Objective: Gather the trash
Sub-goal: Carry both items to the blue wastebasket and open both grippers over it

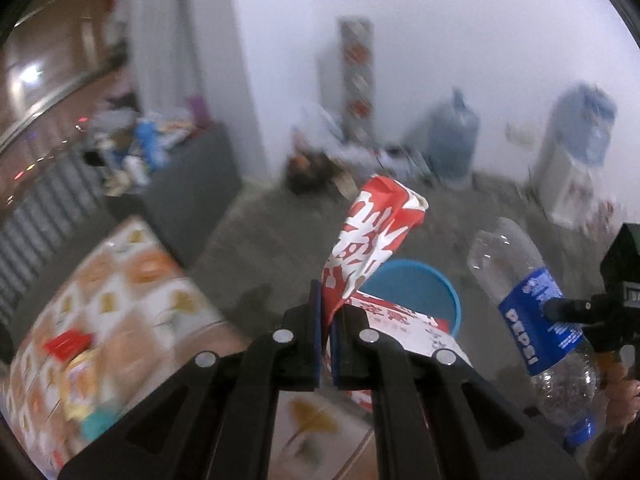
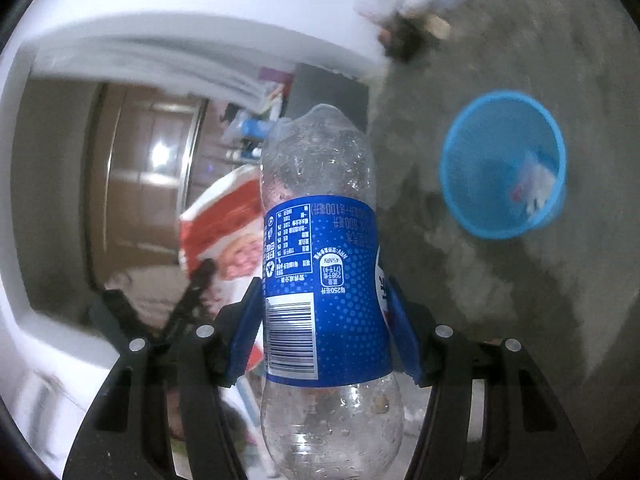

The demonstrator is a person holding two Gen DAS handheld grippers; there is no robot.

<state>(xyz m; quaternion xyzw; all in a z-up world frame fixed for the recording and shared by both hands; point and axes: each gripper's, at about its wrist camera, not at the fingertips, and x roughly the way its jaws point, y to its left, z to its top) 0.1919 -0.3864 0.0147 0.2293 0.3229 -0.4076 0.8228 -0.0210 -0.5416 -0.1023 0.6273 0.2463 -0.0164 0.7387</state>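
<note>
Red-and-white carton sits pinched in my left gripper; my right gripper clamps a plastic bottle; blue bin, blurry, perhaps holding scraps, upper right.

The bottle is clear, glossy plastic beaded with droplets inside, wrapped in a smooth blue printed label. The carton is creased red-and-white printed card with a slight sheen. Beyond the bottle, the bin is matt blue plastic with fine mesh-like walls, standing on a rough, mottled grey concrete floor.
</note>
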